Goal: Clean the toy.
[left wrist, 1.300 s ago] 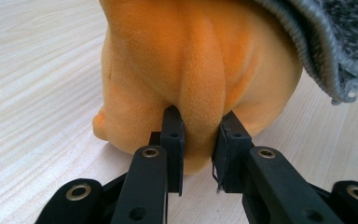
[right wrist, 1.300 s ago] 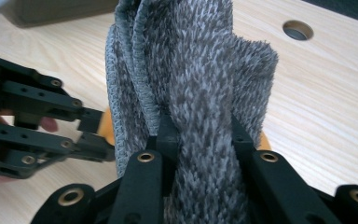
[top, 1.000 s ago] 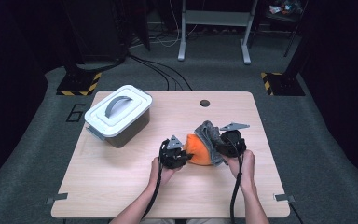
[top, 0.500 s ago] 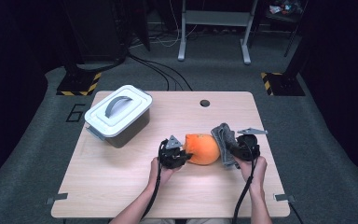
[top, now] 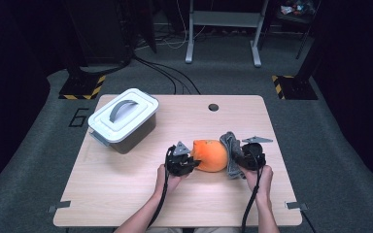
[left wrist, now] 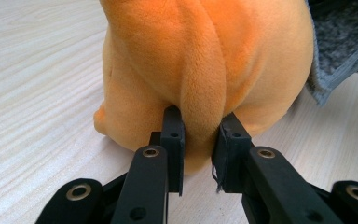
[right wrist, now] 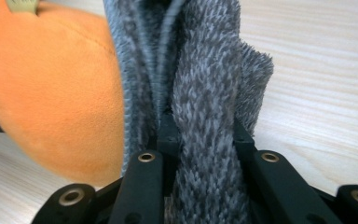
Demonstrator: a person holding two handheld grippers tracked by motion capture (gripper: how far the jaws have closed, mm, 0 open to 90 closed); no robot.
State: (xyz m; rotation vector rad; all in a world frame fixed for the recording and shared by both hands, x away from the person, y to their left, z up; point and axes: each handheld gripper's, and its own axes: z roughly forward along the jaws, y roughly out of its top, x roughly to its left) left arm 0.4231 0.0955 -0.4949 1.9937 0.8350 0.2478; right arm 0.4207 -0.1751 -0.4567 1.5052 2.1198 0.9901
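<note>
The plush toy (top: 211,155) at the centre of the high view is a plain bright orange, with a small olive-green patch (right wrist: 23,4) at the upper left of the right gripper view. The fuzzy cloth (top: 231,151) just right of it is mottled grey, flecked light and dark, with a smoother grey edge band. Both grippers, left (top: 187,162) and right (top: 243,158), are black, with brass-coloured rivets on the jaws in the gripper views. The counter (top: 126,194) is pale wood with fine straight grain. The box (top: 122,121) at upper left has a white lid, a grey handle and dark grey walls. The floor (top: 39,145) is dull grey, with yellow-and-black striped markings (top: 85,87).
</note>
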